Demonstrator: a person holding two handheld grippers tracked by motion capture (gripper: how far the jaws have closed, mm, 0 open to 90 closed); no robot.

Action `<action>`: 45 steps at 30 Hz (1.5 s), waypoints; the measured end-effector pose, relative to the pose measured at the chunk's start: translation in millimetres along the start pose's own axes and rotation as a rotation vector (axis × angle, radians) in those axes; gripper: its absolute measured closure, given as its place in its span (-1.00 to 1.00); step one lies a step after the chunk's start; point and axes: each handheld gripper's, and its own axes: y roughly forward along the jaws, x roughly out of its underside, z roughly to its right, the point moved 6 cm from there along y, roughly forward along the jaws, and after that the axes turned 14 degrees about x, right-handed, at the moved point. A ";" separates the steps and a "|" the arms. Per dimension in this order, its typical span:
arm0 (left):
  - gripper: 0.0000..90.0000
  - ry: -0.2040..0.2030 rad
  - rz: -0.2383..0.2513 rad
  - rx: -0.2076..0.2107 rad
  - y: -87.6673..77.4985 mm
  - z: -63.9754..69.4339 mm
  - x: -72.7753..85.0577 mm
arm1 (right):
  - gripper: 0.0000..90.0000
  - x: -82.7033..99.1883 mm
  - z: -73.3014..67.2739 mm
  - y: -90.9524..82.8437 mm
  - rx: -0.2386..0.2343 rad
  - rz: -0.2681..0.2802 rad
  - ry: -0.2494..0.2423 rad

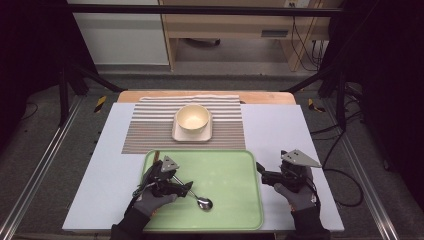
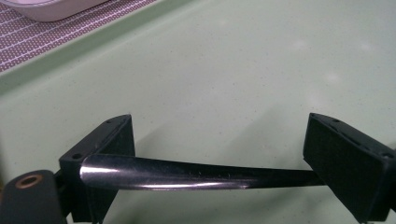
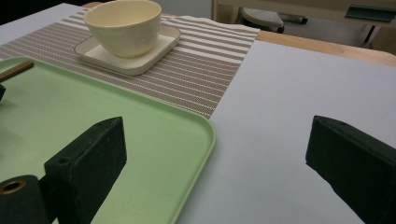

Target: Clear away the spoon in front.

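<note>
At the lower left of the high view, the left gripper (image 1: 186,186) sits low over the green tray (image 1: 235,170), right at the spoon (image 1: 199,199). In the left gripper view the spoon's shiny handle (image 2: 201,173) lies across between the two jaws. The jaws are spread wide and do not squeeze it, though the handle's end seems to lean on one jaw; it is hard to be sure from so close. The spoon lies on the tray, bowl end toward the bottom middle of the frame. So the spoon is not picked up yet, or it has been set down; the grab is what looks left.

In the upper middle, a cream bowl (image 1: 192,118) stands on a square plate (image 1: 205,135) on a striped mat (image 1: 150,125). Nothing blocks the way there.

At the lower right, the right gripper (image 1: 262,175) hovers over the worktop (image 1: 280,130) beside the tray, jaws apart and empty.
</note>
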 end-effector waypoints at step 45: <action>0.98 0.067 0.014 0.148 4.2 56.0 0.2 | -0.88 0.3 -1.4 0.2 -0.002 -0.003 -0.003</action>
